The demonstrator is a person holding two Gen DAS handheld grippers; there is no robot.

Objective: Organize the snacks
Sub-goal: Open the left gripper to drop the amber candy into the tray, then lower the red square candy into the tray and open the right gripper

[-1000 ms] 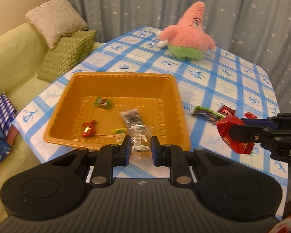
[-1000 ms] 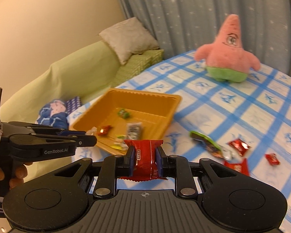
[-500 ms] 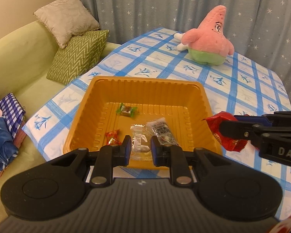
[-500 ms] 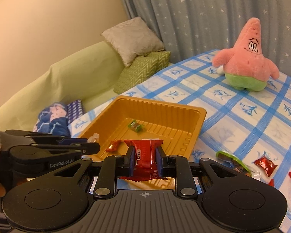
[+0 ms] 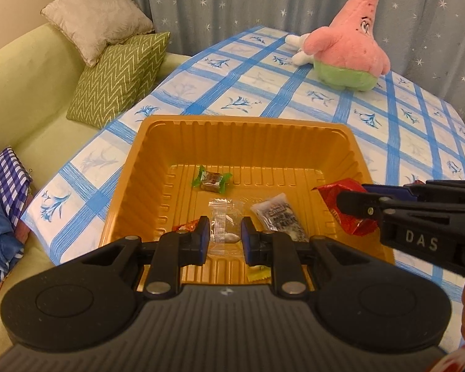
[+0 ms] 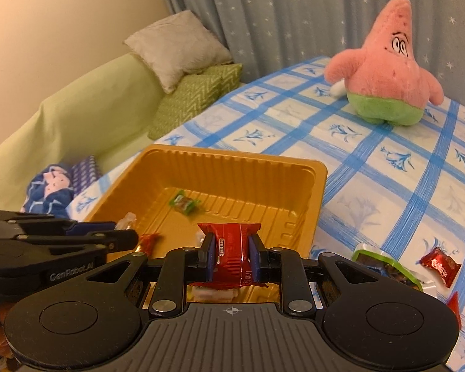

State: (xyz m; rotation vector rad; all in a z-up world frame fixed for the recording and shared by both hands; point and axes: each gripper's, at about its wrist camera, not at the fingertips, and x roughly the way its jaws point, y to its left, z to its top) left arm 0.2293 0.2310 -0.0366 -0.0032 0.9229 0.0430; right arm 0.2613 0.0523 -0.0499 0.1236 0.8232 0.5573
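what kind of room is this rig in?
Most likely a home living room: a green sofa with cushions, a starry curtain, and a table with a blue-checked cloth bearing a pink plush toy.

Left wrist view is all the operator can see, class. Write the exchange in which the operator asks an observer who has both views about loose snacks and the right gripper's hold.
Operator: Are any snacks lying outside the tray on my right?
Observer: Yes, a green-rimmed packet lies on the tablecloth, right of the orange tray.
Operator: I see the right gripper only from the side. How does it hold its load?
Observer: The right gripper has both pads shut across the middle of the red packet.
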